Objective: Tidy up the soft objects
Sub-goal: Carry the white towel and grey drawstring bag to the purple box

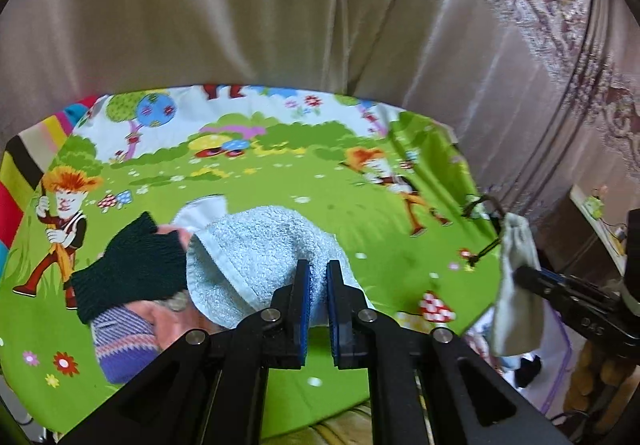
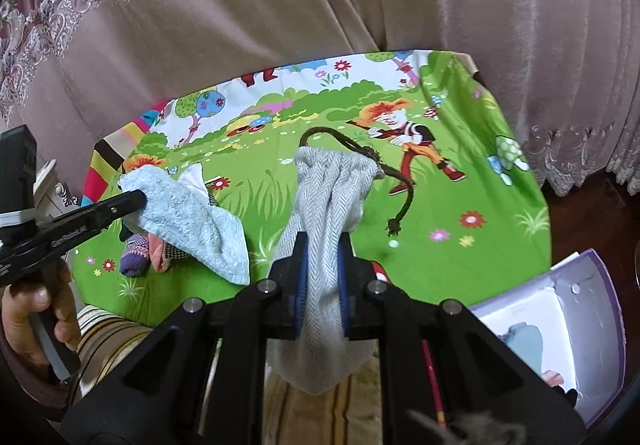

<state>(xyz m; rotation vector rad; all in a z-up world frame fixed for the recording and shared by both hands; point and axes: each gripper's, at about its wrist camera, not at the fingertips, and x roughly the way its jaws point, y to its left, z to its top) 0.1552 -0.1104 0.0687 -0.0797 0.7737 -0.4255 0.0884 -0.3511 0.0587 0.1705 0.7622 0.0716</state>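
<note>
Fluffy blue towel (image 1: 256,245) pinched in left gripper (image 1: 318,277) – right gripper (image 2: 323,265) clamps herringbone pouch (image 2: 328,197)

At frame centre, the right gripper (image 2: 323,277) clamps a grey herringbone drawstring pouch (image 2: 330,189). At left, the left gripper (image 2: 138,201) grips a light blue terry towel (image 2: 192,221) above the green cartoon-print cloth (image 2: 460,261).
</note>
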